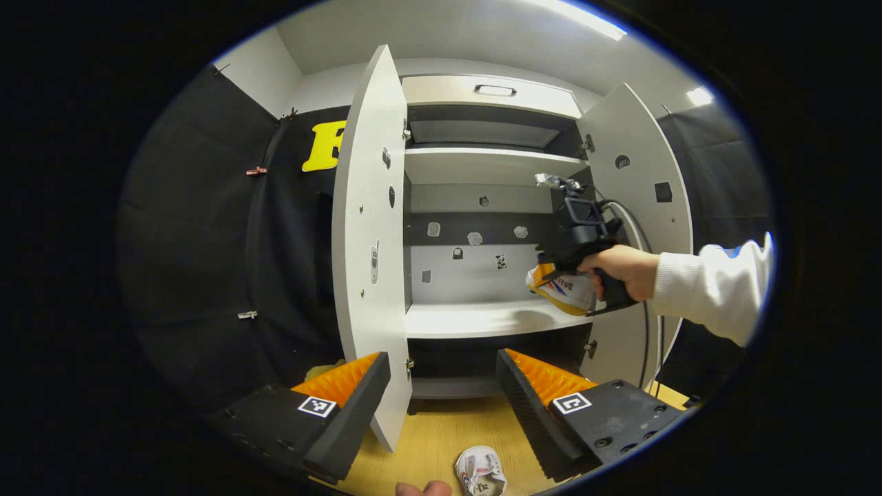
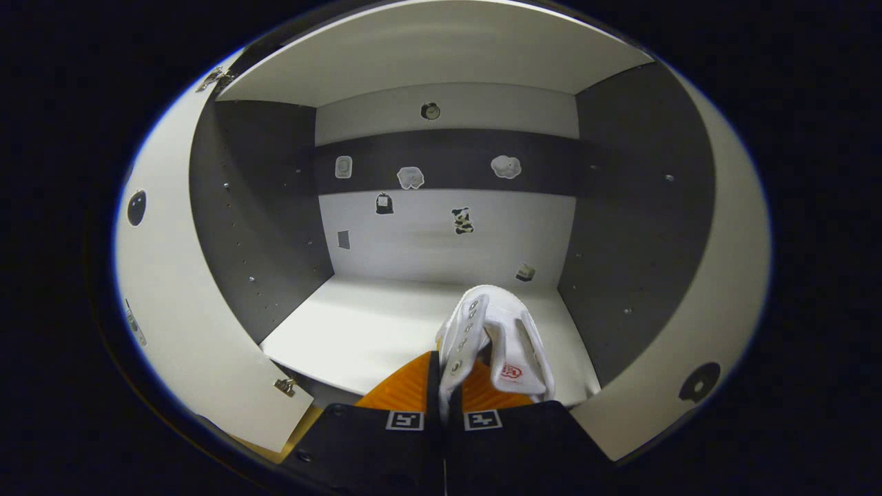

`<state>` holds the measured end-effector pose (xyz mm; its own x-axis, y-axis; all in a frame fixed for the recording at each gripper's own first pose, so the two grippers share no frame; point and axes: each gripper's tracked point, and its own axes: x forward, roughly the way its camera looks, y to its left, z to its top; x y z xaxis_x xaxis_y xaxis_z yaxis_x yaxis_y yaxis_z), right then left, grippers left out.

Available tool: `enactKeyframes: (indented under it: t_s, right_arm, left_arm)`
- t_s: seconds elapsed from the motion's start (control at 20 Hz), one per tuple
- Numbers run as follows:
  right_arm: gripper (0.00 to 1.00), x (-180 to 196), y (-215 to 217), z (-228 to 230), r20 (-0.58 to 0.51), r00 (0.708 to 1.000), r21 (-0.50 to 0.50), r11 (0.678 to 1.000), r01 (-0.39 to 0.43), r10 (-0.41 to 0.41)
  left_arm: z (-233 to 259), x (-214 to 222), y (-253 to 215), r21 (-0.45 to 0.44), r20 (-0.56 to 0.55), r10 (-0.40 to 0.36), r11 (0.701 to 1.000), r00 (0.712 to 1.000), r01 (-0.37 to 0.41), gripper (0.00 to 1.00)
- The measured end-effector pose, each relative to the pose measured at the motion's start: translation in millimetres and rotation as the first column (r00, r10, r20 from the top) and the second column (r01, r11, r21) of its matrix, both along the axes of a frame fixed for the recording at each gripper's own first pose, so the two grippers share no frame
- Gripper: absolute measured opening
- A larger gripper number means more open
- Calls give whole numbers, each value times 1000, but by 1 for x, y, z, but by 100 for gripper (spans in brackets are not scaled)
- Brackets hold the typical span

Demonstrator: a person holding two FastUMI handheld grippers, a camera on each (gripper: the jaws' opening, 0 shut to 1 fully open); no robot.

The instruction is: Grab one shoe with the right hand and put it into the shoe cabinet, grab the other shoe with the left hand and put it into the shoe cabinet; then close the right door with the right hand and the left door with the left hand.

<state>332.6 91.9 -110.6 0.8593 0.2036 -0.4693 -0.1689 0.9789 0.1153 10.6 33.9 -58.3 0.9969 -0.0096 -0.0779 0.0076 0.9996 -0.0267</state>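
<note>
Left gripper spread, right gripper pinching one shoe; second shoe floorbound, two doors ajar.

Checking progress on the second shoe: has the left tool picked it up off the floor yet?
No: in the left gripper view the left tool is open, and the second shoe lies on the wooden floor below it.

In my left gripper view the second shoe on the floor at six o'clock is cut off by the lower edge, as is a bit of hand beside it. At three o'clock my right hand and its gripper cover most of the carried shoe. In my right gripper view that shoe's rear is hidden between my fingers. The small stickers on the cabinet's back wall are too small to tell.
</note>
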Motion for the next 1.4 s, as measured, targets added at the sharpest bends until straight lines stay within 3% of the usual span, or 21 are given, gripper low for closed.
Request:
enactKeyframes:
  t_s: [0.25,0.45,0.8,0.95,1.1,1.15,1.25,1.3,1.35,1.4]
  right_arm:
    - [6,73,-2,-24,6,1000,-102,995,17,-16]
    - [6,106,-4,-44,-5,999,-163,986,32,-34]
    - [6,118,-7,-88,-74,996,-267,963,18,-39]
    - [9,117,-6,-99,-116,991,-244,969,42,-72]
    - [25,112,0,-95,-113,991,-204,978,49,-73]
    - [42,107,5,-93,-120,991,-182,982,43,-65]
    - [63,98,9,-83,-104,993,-138,989,48,-62]
    - [70,93,11,-76,-88,994,-108,993,53,-62]
    - [84,88,11,-69,-68,995,-82,995,63,-69]
    - [89,80,10,-61,-48,996,-55,996,75,-77]
  left_arm:
    - [3,3,11,-9,5,26,1000,1000,-26,98]
    - [2,3,17,-13,10,37,999,999,-36,98]
    - [-5,3,20,-37,-2,52,998,999,-52,98]
    - [-8,4,15,-41,-6,43,998,999,-43,100]
    - [-7,2,8,-36,-3,34,999,999,-35,98]
    - [-7,1,7,-33,-3,33,999,999,-33,98]
    - [-5,0,5,-31,1,32,999,999,-32,98]
    - [-4,-1,5,-33,5,32,999,999,-32,98]
    - [-2,-1,4,-35,6,31,999,999,-31,98]
    - [-3,-2,3,-38,6,31,999,1000,-31,98]
